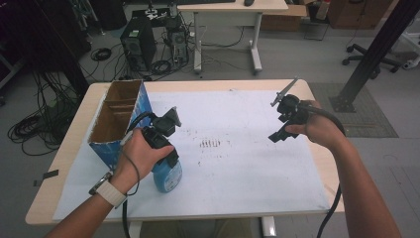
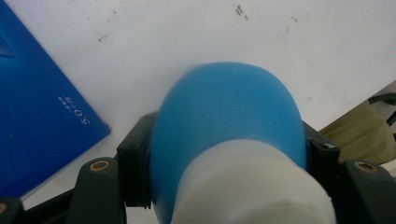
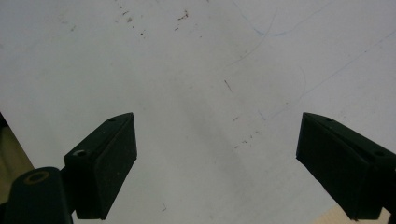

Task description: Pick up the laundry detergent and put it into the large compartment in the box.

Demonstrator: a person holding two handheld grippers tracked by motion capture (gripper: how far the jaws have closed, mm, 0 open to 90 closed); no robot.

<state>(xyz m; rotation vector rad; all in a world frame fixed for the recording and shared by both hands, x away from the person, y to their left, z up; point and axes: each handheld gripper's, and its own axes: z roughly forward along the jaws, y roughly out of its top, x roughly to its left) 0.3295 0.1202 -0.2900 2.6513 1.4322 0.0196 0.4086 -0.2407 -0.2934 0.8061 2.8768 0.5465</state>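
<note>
Left gripper (image 2: 224, 154) jaws clamped on either side of a blue bottle (image 2: 224, 126) with a white neck, held low over the white sheet (image 1: 237, 148), just beside the open blue cardboard box (image 1: 116, 121). Right gripper (image 3: 217, 163) jaws spread wide, nothing between them, hovering above bare sheet near the table's (image 1: 64, 148) right edge.
</note>
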